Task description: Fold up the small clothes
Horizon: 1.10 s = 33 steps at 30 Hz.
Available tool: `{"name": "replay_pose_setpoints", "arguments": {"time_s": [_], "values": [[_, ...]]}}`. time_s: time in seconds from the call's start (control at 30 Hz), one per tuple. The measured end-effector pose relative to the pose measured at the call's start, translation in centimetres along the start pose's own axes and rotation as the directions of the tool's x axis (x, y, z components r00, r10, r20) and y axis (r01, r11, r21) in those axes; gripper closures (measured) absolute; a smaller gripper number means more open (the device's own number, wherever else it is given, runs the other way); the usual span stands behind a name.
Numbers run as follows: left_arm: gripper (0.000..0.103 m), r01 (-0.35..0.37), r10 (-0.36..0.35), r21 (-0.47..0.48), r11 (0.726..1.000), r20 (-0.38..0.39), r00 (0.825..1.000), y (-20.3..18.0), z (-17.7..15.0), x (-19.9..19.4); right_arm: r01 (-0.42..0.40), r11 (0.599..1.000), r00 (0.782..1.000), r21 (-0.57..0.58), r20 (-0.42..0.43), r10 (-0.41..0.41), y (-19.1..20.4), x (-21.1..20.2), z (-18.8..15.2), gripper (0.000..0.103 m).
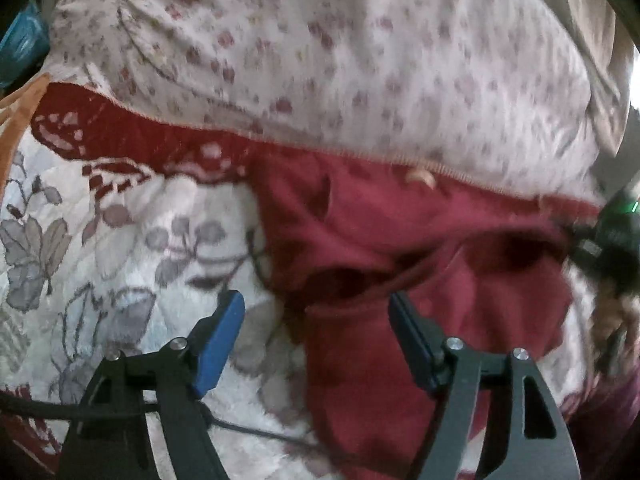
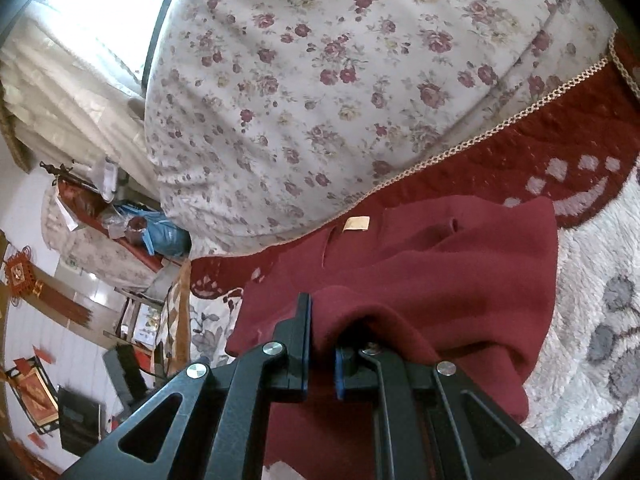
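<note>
A small dark red garment lies crumpled on a white bedspread with grey flowers. My left gripper is open and empty, its jaws wide apart just above the garment's left edge. In the right wrist view the same red garment shows a tan neck label. My right gripper is shut on a fold of the garment, and the cloth drapes over its right finger. The right gripper also shows at the right edge of the left wrist view.
A big pillow with small red roses lies just behind the garment, on a dark red border with gold trim. Left of the bed are a window with curtains, a cluttered shelf and furniture.
</note>
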State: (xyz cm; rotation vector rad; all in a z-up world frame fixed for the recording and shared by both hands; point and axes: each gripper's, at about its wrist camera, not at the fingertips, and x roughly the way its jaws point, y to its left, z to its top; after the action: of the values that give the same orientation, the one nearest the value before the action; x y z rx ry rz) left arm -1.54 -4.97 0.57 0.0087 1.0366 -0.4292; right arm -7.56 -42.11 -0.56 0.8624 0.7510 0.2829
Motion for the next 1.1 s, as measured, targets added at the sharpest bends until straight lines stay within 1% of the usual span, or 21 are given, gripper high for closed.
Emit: {"name": "replay_pose_setpoints", "arguments": {"time_s": [0.03, 0.1, 0.13, 0.17, 0.2, 0.27, 0.3, 0.33, 0.4, 0.5, 0.6, 0.7, 0.8, 0.87, 0.9, 0.97, 1.0, 1.03, 1.1], "values": [[0.028, -0.012, 0.012, 0.010, 1.000, -0.027, 1.000, 0.0, -0.3, 0.8, -0.002, 1.000, 1.000, -0.001, 0.000, 0.002, 0.0, 0.0, 0.0, 0.093], [0.028, -0.038, 0.039, 0.028, 0.999, -0.038, 0.999, -0.1, -0.8, 1.8, 0.004, 1.000, 1.000, -0.004, 0.000, -0.004, 0.2, 0.0, -0.1, 0.093], [0.038, -0.045, 0.046, 0.047, 0.998, -0.039, 0.998, -0.3, -0.9, 2.0, 0.004, 1.000, 1.000, -0.001, -0.001, -0.004, 0.1, 0.0, -0.2, 0.093], [0.063, -0.045, 0.048, 0.071, 0.996, -0.042, 0.998, -0.5, -0.9, 2.2, 0.006, 1.000, 1.000, 0.000, -0.001, -0.006, 0.2, 0.0, -0.3, 0.093], [0.074, -0.031, 0.037, 0.090, 0.995, -0.058, 0.998, -0.7, -0.9, 2.1, 0.007, 1.000, 1.000, -0.001, -0.001, -0.007, 0.3, -0.2, -0.4, 0.093], [0.092, -0.015, 0.019, 0.075, 0.997, -0.052, 0.998, -0.7, -0.8, 1.3, 0.001, 1.000, 1.000, -0.004, 0.000, -0.001, 0.6, -0.6, -0.5, 0.093], [0.097, -0.024, 0.027, 0.082, 0.996, -0.033, 0.999, -0.7, -0.7, 0.4, -0.002, 1.000, 1.000, -0.012, 0.003, 0.002, 0.9, -1.0, -0.7, 0.093], [0.097, -0.025, 0.027, 0.082, 0.996, -0.024, 0.999, -0.6, -0.5, -0.1, -0.002, 1.000, 1.000, -0.019, 0.006, 0.002, 1.1, -1.3, -0.7, 0.093], [0.097, 0.005, -0.004, 0.049, 0.999, -0.007, 1.000, 0.0, 0.0, -1.8, -0.008, 0.999, 1.000, -0.034, 0.011, 0.008, 1.7, -2.1, -0.8, 0.093], [0.097, 0.016, -0.017, 0.040, 0.999, 0.024, 1.000, 0.1, 1.3, -3.6, -0.023, 0.998, 0.999, -0.058, 0.025, 0.025, 2.7, -3.1, -0.8, 0.093], [0.097, -0.016, 0.010, 0.068, 0.998, 0.089, 0.996, -0.6, 4.0, -5.1, -0.031, 0.997, 0.999, -0.075, 0.040, 0.034, 3.4, -3.6, -0.2, 0.093], [0.097, -0.065, 0.048, 0.104, 0.992, 0.160, 0.986, -2.1, 8.2, -5.3, -0.022, 0.997, 0.998, -0.069, 0.062, 0.026, 3.5, -3.3, 0.9, 0.093], [0.097, -0.116, 0.094, 0.116, 0.986, 0.185, 0.978, -3.0, 11.7, -3.1, 0.006, 0.999, 0.997, -0.034, 0.081, -0.003, 2.4, -2.2, 2.6, 0.093], [0.097, -0.137, 0.120, 0.095, 0.986, 0.166, 0.979, -3.3, 13.9, -0.2, 0.029, 1.000, 0.996, -0.001, 0.087, -0.029, 1.4, -1.3, 3.8, 0.093], [0.097, -0.144, 0.132, 0.072, 0.987, 0.145, 0.981, -3.3, 15.0, 1.9, 0.044, 0.999, 0.995, 0.016, 0.088, -0.046, 0.7, -0.7, 4.4, 0.093], [0.097, -0.146, 0.139, 0.058, 0.988, 0.110, 0.984, -3.4, 16.0, 5.3, 0.067, 0.997, 0.994, 0.046, 0.085, -0.071, -0.4, 0.2, 5.4, 0.093], [0.097, -0.139, 0.134, 0.055, 0.989, 0.090, 0.987, -3.3, 16.1, 6.4, 0.089, 0.994, 0.993, 0.058, 0.072, -0.093, -1.3, 1.2, 6.1, 0.093], [0.095, -0.143, 0.141, 0.038, 0.989, 0.046, 0.989, -2.9, 16.4, 8.4, 0.105, 0.992, 0.992, 0.071, 0.058, -0.109, -2.0, 1.8, 6.4, 0.092], [0.092, -0.148, 0.148, -0.009, 0.989, 0.001, 0.989, -1.8, 16.4, 10.1, 0.139, 0.984, 0.990, 0.116, 0.010, -0.141, -3.5, 3.1, 7.0, 0.087]]}}
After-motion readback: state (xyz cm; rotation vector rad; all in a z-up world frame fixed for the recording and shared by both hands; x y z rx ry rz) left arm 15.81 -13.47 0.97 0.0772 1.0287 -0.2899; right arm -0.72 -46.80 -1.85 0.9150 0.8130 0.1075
